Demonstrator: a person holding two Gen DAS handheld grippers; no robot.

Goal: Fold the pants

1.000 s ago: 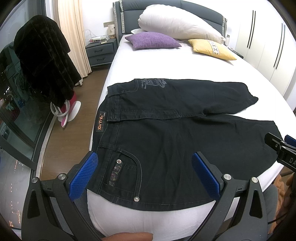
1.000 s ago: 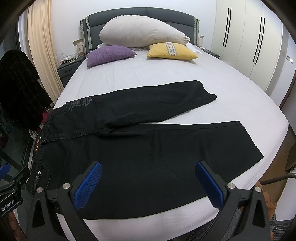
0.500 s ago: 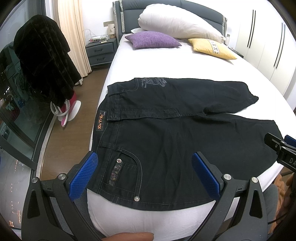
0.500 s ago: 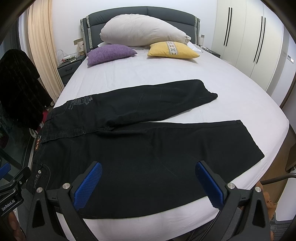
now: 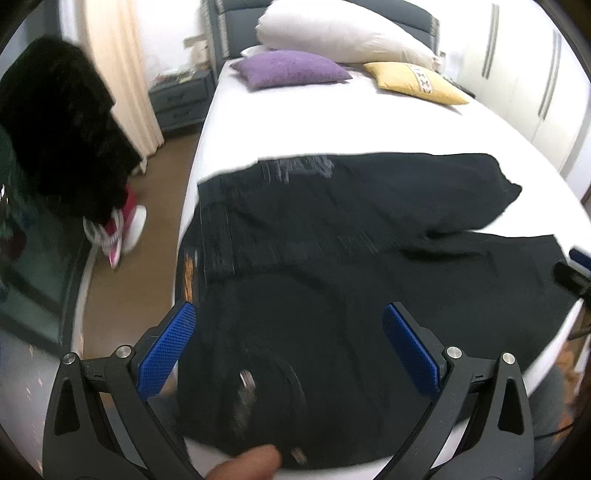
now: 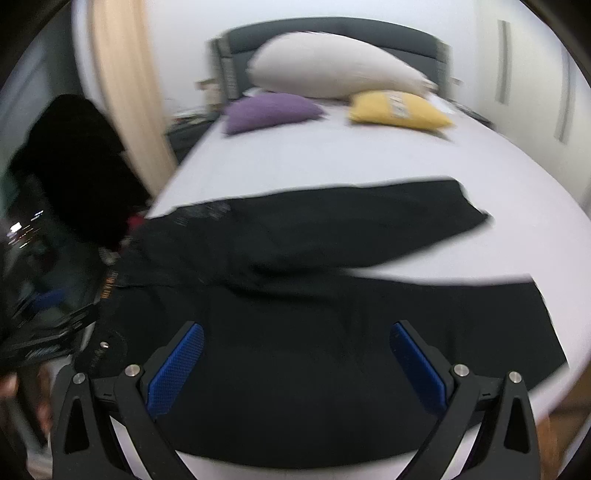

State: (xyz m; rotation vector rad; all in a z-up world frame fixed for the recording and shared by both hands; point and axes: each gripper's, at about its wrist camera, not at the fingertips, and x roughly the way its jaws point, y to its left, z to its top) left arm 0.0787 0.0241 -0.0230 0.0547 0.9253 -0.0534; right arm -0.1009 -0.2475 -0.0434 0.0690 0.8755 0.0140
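Black jeans (image 5: 332, 280) lie flat on the white bed (image 5: 295, 122), waist to the left, two legs spread to the right. My left gripper (image 5: 288, 343) is open and empty, over the waist and front pocket near the bed's front edge. My right gripper (image 6: 295, 358) is open and empty, over the near leg of the jeans (image 6: 332, 332). The far leg (image 6: 369, 221) runs to the right. Both views are motion-blurred. The right gripper's tip shows at the right edge of the left wrist view (image 5: 572, 273); the left gripper shows at the left in the right wrist view (image 6: 44, 336).
A purple cushion (image 5: 291, 68), a yellow cushion (image 5: 417, 81) and a big white pillow (image 5: 343, 35) lie at the headboard. A dark coat (image 5: 55, 129) hangs at the left over the wooden floor. A nightstand (image 5: 181, 99) stands by the curtain. White wardrobes (image 5: 535, 74) line the right.
Both grippers have moved forward and down toward the jeans, so the bed looms closer and the views blur. Both stay open. The jeans have not moved.
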